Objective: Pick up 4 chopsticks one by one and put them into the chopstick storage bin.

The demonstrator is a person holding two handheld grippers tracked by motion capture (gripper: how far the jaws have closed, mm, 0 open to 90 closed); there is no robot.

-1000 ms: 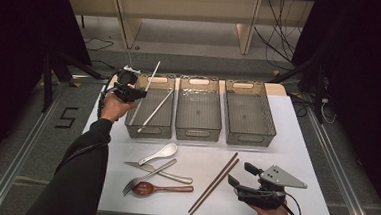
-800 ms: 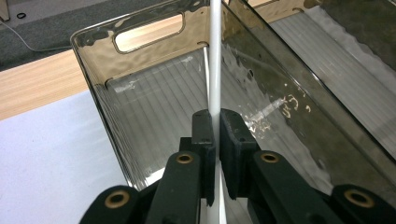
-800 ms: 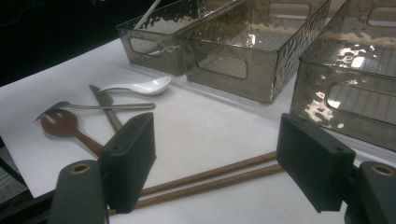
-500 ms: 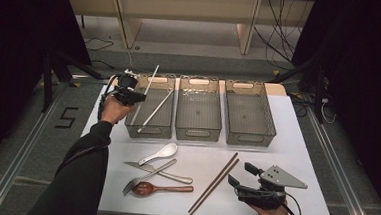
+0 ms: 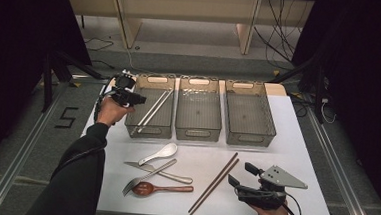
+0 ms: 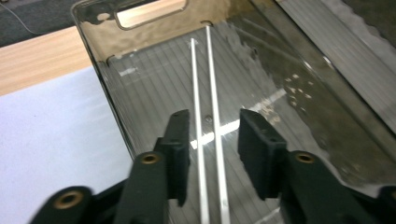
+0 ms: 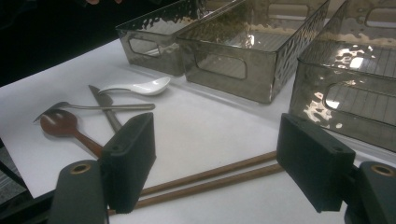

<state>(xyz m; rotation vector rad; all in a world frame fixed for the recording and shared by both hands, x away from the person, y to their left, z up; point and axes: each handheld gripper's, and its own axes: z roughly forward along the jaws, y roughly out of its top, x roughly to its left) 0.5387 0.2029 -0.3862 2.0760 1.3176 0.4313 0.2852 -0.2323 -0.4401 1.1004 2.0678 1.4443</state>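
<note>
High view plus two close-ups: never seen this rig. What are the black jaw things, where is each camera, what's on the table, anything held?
No robot here: a person holds a hand-operated two-jaw gripper in each hand. The high view looks down from above the person's side. The other two cameras ride on the grippers and look along their black jaws.

The left gripper hovers open over the left bin, where two metal chopsticks lie loose. The right gripper rests open beside the wooden chopsticks.

Three grey bins stand on the white table. In front lie a white spoon, a knife, a fork and a wooden spoon. Nothing is held.
</note>
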